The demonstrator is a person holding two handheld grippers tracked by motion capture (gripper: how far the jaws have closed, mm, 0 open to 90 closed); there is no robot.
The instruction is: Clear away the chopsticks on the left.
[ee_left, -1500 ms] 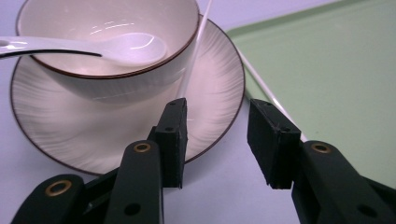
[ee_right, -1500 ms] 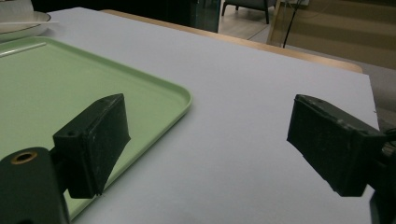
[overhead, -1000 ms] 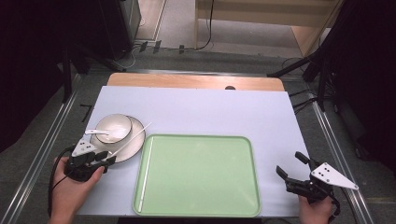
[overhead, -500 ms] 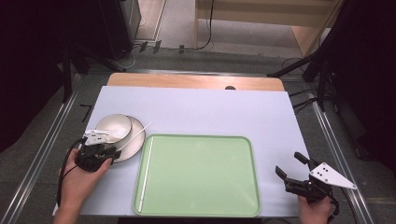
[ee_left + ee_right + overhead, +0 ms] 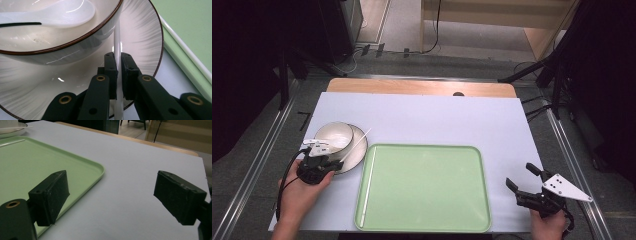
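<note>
Left gripper (image 5: 119,65) tight on white chopstick (image 5: 117,37), seemingly over plate (image 5: 142,37).

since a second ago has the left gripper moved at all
Yes. The left gripper has slid right along the near rim of the plate, toward the green tray, and its jaws have just been closing on the white chopstick.

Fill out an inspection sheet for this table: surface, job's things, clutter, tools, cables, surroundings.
Surface: pale sheet on a wooden table.
Job's things: white chopstick lying on the plate beside the bowl; spoon inside the bowl; second chopstick on the green tray.
Clutter: nothing seen.
Tools: left tool has just closed on the plate's chopstick; right tool open, nothing between its jaws.
Cables: black cable behind the left tool.
Surroundings: dark floor, stand legs.
</note>
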